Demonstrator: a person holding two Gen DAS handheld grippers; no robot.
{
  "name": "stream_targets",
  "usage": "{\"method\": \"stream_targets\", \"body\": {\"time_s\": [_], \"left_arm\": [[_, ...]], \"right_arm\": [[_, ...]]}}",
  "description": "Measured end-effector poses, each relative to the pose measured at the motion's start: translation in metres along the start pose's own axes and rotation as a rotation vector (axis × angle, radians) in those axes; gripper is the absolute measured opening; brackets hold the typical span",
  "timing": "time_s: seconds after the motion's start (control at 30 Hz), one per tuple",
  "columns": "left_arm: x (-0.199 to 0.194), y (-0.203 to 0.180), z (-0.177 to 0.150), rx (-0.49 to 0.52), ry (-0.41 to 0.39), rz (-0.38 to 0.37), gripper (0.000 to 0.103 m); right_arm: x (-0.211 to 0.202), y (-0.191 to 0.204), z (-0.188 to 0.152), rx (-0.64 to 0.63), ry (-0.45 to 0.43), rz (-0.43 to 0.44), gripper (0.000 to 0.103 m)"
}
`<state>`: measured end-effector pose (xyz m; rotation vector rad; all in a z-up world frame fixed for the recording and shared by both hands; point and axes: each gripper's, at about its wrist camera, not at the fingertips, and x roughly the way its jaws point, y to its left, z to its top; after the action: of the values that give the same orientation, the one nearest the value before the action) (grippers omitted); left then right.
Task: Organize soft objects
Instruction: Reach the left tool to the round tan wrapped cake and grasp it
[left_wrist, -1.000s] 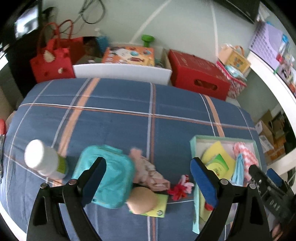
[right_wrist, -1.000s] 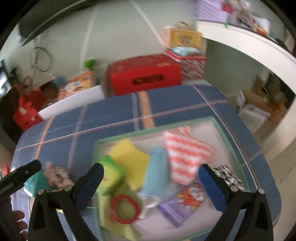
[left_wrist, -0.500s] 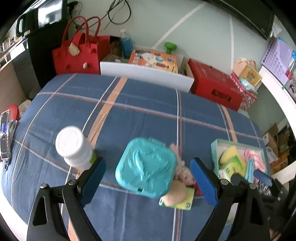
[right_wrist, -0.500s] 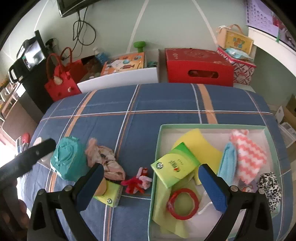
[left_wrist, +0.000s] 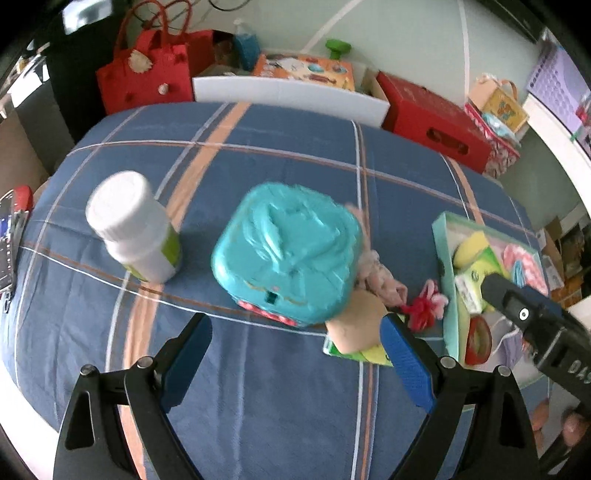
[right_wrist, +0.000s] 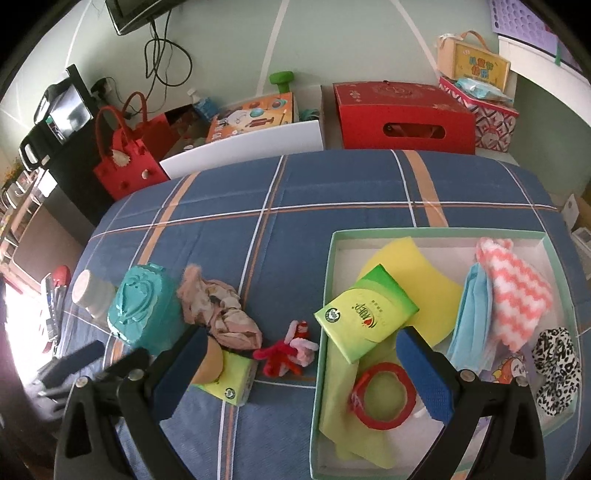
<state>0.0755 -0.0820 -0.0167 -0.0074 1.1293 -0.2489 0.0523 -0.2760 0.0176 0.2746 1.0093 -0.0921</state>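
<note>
- We see our left gripper spread wide and holding nothing, above a blue plaid cloth with orange and white stripes that covers the desk.
- Just ahead of it sits a turquoise square plastic case with an embossed lid; a white-capped plastic bottle with a green label stands upright to its left.
- Our right gripper is also spread wide and empty, over the near left edge of a shallow mint-green cardboard tray.
- Already in the tray: a green tissue packet, a yellow sponge sheet, a pink-and-white zigzag cloth, a light blue cloth, a red ring and a leopard-print scrunchie.
- On the cloth outside the tray lie a crumpled beige fabric and a red-and-pink pipe-cleaner twist.
</note>
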Motion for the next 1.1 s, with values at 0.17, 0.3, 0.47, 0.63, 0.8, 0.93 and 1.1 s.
{"method": "stream_targets", "body": {"time_s": [0.17, 0.3, 0.47, 0.63, 0.8, 0.93, 1.1], "left_arm": [[0.013, -0.015, -0.006, 0.04, 0.03, 0.006, 0.092], [0.019, -0.024, -0.008, 0.046, 0.032, -0.012, 0.092], [0.03, -0.031, -0.008, 0.063, 0.051, 0.001, 0.084], [0.039, -0.031, -0.008, 0.041, 0.08, -0.017, 0.08], [0.044, -0.03, -0.006, 0.019, 0.085, -0.011, 0.078], [0.045, -0.028, -0.005, 0.006, 0.086, -0.024, 0.075], [0.045, -0.026, -0.007, -0.002, 0.105, -0.094, 0.051]], "right_arm": [[0.002, 0.004, -0.002, -0.005, 0.01, 0.03, 0.101], [0.004, 0.008, -0.003, -0.02, 0.008, 0.069, 0.09], [0.008, 0.013, -0.004, -0.033, 0.015, 0.114, 0.076], [0.018, 0.009, -0.004, -0.005, 0.026, 0.134, 0.067], [0.023, 0.003, -0.005, 0.019, 0.038, 0.133, 0.059], [0.03, 0.005, -0.006, 0.014, 0.061, 0.139, 0.057], [0.037, 0.01, -0.009, 0.0, 0.081, 0.136, 0.056]]}}
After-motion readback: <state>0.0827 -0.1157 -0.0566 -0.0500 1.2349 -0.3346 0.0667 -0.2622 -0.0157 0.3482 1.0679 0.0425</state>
